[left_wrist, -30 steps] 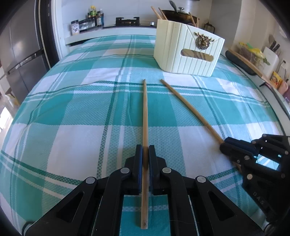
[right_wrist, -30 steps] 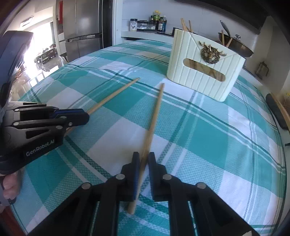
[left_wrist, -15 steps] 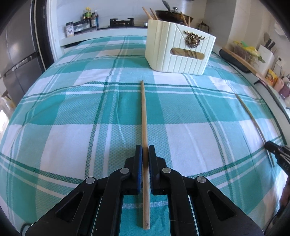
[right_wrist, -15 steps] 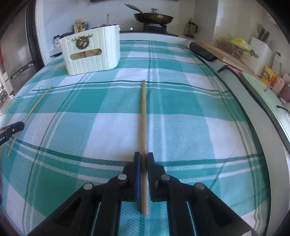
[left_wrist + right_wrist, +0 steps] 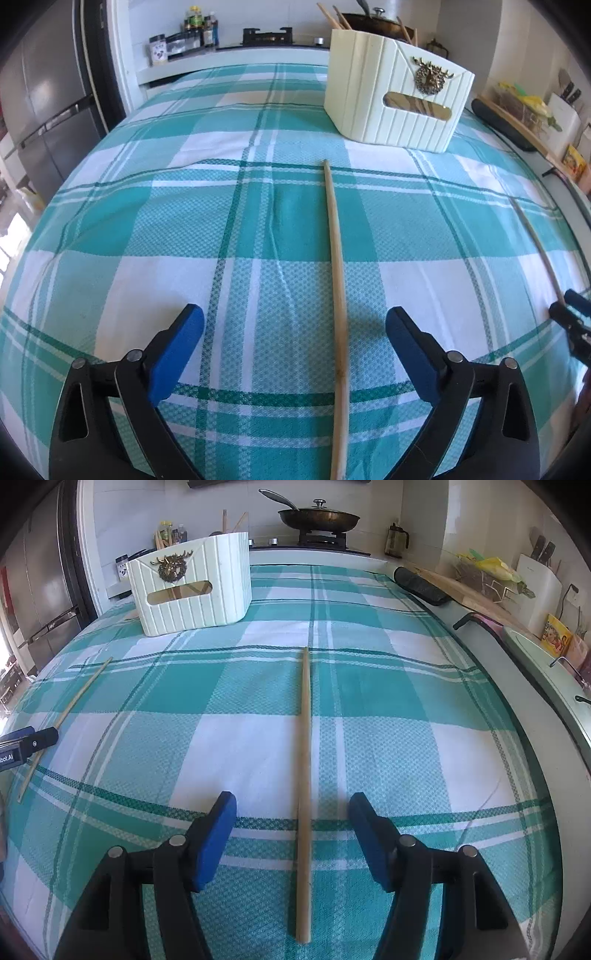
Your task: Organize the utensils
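Two long wooden chopsticks lie flat on the teal checked tablecloth. One chopstick (image 5: 338, 295) runs between the wide-apart blue pads of my left gripper (image 5: 294, 328), whose jaws are opening without touching it. The other chopstick (image 5: 304, 775) lies between the pads of my right gripper (image 5: 291, 812), also opening and clear of it. A cream ribbed holder (image 5: 395, 96) with a brass deer emblem stands beyond, with several wooden utensils poking out. In the right wrist view the left gripper (image 5: 27, 744) and its chopstick (image 5: 70, 705) show at the far left; the holder (image 5: 192, 587) is upper left.
The tablecloth (image 5: 147, 229) covers the whole table. Behind it a counter holds a stove with a lidded pan (image 5: 319, 517), spice jars (image 5: 184, 31) and a kettle (image 5: 397, 539). A cutting board, dark pad and knife block (image 5: 537, 579) line the right edge. A fridge (image 5: 48, 96) stands left.
Both grippers were shut on their chopsticks and have now opened, leaving each chopstick lying on the cloth. Earlier the right gripper swung its chopstick away to the right of the left one.
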A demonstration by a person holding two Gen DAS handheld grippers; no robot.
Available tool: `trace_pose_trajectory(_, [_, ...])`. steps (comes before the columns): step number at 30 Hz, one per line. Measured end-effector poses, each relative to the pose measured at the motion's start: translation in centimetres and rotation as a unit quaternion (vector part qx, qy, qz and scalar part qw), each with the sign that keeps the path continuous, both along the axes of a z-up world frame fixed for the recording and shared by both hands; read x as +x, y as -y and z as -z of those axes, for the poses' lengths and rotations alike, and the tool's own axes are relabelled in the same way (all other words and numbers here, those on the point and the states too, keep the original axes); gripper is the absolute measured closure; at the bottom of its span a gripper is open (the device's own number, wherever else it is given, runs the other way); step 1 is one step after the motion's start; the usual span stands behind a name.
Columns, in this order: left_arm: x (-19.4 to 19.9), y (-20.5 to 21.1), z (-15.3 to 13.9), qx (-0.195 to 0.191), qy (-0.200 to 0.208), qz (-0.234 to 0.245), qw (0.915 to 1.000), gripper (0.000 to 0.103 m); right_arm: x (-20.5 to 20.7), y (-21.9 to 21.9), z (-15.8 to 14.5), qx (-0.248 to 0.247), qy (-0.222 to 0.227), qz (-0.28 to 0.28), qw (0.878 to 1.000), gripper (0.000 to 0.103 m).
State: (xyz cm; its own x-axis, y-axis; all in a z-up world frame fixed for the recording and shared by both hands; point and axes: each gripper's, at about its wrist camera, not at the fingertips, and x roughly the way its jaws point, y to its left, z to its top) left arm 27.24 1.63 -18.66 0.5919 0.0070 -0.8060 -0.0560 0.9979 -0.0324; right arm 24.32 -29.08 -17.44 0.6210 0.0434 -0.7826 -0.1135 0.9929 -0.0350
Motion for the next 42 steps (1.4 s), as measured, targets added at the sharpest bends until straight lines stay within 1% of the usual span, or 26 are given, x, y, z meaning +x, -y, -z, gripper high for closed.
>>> trace_pose_trajectory(2, [0.2,0.5,0.1,0.015,-0.006,0.007,0.9998,0.001,0.1,0.3,0.0,0.005,-0.003,0.000,1.000,0.029])
trace_pose_trajectory(4, [0.2,0.6,0.2,0.015,-0.007,0.009,0.9998,0.000,0.2,0.3,0.1,0.006,-0.004,-0.001,1.000,0.028])
trace_pose_trajectory(17, [0.2,0.6,0.2,0.012,-0.008,0.013,0.9998,0.000,0.3,0.2,0.0,0.003,-0.005,-0.002,1.000,0.025])
trace_pose_trajectory(23, [0.2,0.3,0.0,0.002,-0.011,0.036,0.9993,0.000,0.4,0.3,0.0,0.010,-0.008,-0.007,1.000,0.024])
trace_pose_trajectory(25, [0.2,-0.1,-0.2,-0.008,-0.012,0.052,0.9986,0.001,0.3,0.4,-0.1,0.007,-0.018,-0.020,1.000,0.024])
trace_pose_trajectory(28, [0.8,-1.2,-0.6,-0.021,-0.020,0.061,0.9977,0.001,0.4,1.0,-0.3,0.017,-0.037,-0.023,0.999,0.024])
trace_pose_trajectory(30, [1.5,-1.8,-0.7,-0.029,-0.032,0.068,0.9967,0.001,0.7,1.2,-0.5,0.019,-0.054,-0.035,0.998,0.024])
trace_pose_trajectory(33, [2.8,-2.7,-1.0,-0.050,-0.051,0.084,0.9939,0.002,1.5,1.1,-0.6,0.004,-0.085,-0.061,0.995,0.024])
trace_pose_trajectory(35, [3.6,-3.0,-1.2,-0.063,-0.065,0.094,0.9914,0.003,2.0,0.8,-0.6,-0.011,-0.107,-0.077,0.991,0.024])
trace_pose_trajectory(36, [4.1,-3.0,-1.3,-0.063,-0.071,0.100,0.9905,0.007,2.2,0.6,-0.6,-0.017,-0.118,-0.085,0.989,0.024])
trace_pose_trajectory(37, [4.5,-2.8,-1.4,-0.056,-0.075,0.106,0.9899,0.011,2.5,0.5,-0.6,-0.019,-0.127,-0.091,0.988,0.024])
trace_pose_trajectory(40, [6.0,-1.9,-1.3,-0.024,-0.086,0.119,0.9888,0.020,3.7,0.6,-0.8,-0.014,-0.144,-0.093,0.985,0.024])
trace_pose_trajectory(42, [7.2,-1.5,-1.0,-0.015,-0.097,0.125,0.9873,0.023,5.2,0.6,-1.0,-0.009,-0.144,-0.091,0.985,0.027])
